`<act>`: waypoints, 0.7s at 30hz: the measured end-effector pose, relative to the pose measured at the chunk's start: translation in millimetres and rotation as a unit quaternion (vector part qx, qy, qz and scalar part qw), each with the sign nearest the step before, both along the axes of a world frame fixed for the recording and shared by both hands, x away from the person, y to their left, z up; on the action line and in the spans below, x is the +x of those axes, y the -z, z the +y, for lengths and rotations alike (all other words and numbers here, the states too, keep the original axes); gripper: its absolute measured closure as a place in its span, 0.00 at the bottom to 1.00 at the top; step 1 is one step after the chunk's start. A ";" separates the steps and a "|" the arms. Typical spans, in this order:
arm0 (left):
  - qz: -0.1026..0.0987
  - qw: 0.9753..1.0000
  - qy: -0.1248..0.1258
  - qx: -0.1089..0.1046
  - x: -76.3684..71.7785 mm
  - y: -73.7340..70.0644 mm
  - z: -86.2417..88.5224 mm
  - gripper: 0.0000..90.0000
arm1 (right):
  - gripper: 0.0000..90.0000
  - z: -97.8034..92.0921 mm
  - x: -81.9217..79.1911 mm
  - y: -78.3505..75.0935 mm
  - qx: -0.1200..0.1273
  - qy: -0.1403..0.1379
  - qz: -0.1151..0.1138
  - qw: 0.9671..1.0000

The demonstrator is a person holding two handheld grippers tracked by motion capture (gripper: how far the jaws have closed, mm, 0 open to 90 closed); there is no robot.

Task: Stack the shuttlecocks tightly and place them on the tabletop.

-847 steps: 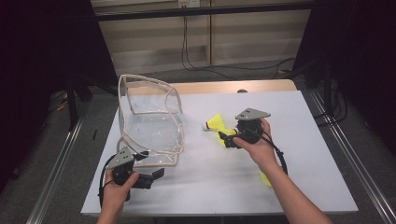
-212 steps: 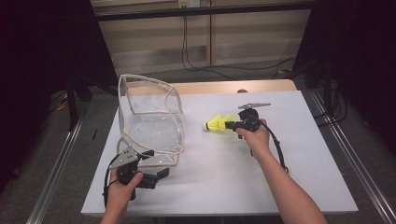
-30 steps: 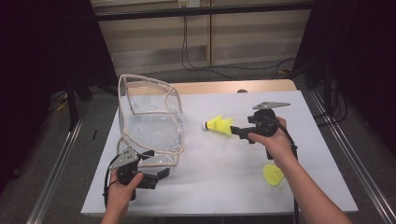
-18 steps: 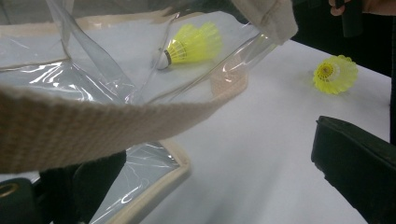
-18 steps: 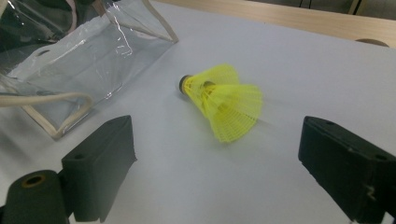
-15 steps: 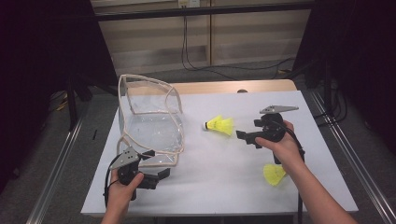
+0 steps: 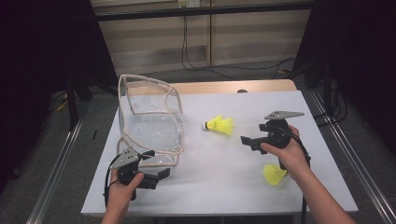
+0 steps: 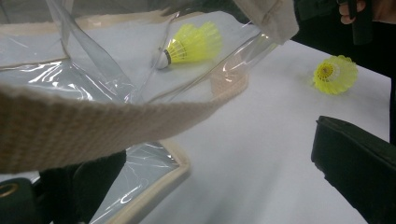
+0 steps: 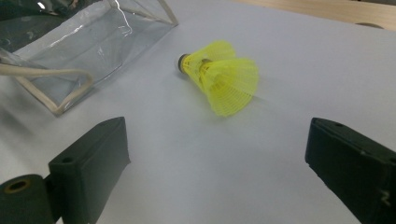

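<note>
Right of the bag (image 7: 149, 126), one shuttlecock (image 7: 220, 125) lies before the wide-open, empty right gripper (image 7: 246, 140); the left gripper (image 7: 161, 173), open, sits at the bag's near edge.

Left tongs (image 7: 161, 174) and right tongs (image 7: 244, 140) both agape.

Two shuttlecocks share one colour — the lying shuttlecock (image 7: 220, 125) is bright yellow with a white-and-dark cork tip, the other shuttlecock (image 7: 274, 173) yellow throughout with a ribbed lattice skirt. The clear plastic bag (image 7: 149, 126) is see-through, edged in cream woven tape. The table (image 7: 224, 182) is plain white — both grippers' jaws matte black.
</note>
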State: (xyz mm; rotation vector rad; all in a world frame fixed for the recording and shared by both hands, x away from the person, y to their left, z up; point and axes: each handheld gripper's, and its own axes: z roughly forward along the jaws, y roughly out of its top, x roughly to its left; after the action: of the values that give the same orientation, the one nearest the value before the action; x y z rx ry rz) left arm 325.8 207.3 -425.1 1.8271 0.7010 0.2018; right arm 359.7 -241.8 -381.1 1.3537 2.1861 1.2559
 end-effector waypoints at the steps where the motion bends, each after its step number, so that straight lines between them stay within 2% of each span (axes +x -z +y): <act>1: 0.000 1.000 0.000 0.000 0.1 0.1 0.1 0.04 | 0.06 -0.1 -0.8 0.6 0.002 0.000 0.003 1.000; 4: 0.001 1.000 0.000 -0.001 -0.2 0.1 0.0 0.04 | 0.06 0.0 -3.1 2.3 -0.008 -0.002 0.000 1.000; 21: 0.000 1.000 -0.001 -0.003 -0.6 -0.1 0.1 0.04 | 0.05 -4.3 -15.8 8.6 0.002 -0.008 -0.005 1.000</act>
State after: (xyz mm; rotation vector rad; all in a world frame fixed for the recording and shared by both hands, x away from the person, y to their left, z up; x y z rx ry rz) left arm 325.2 207.3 -425.1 1.8212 0.7040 0.2008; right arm 343.9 -246.2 -389.7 1.3314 2.1927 1.2699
